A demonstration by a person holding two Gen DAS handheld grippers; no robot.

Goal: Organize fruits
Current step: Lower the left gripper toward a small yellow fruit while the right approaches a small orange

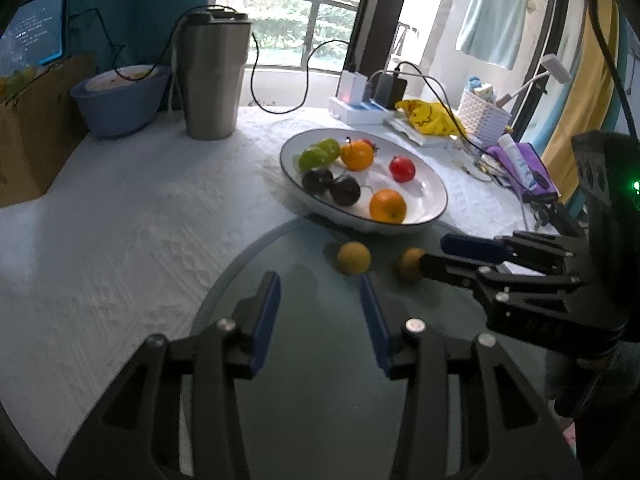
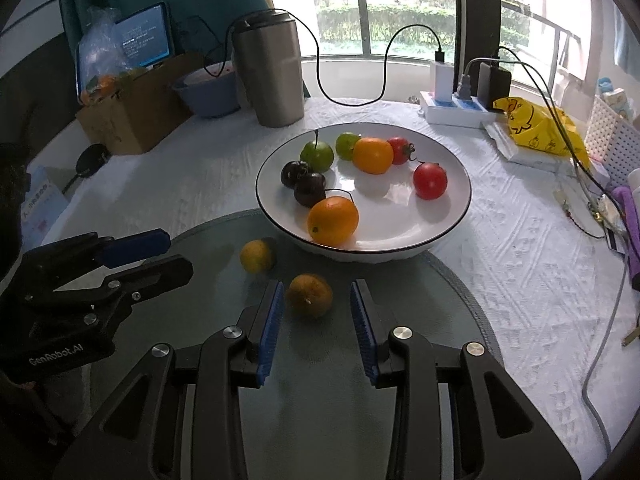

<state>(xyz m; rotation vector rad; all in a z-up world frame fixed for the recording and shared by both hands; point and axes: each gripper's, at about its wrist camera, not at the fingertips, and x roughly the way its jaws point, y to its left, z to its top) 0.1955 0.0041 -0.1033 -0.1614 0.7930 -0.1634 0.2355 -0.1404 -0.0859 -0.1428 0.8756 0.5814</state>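
Two small brownish-yellow fruits lie loose on the round glass mat [image 2: 400,408], just in front of the white bowl [image 2: 448,168] of oranges, tomatoes, green and dark fruits.

The right gripper [image 2: 318,292] has its jaws apart and empty, flanking the browner fruit [image 2: 310,294] without touching it. The left gripper [image 1: 320,284] is also apart and empty, and the yellower fruit [image 1: 353,257] sits just beyond its tips (slightly right of centre).

To grip well, each should centre its fruit between the pads, then close gently so the round fruit does not roll.
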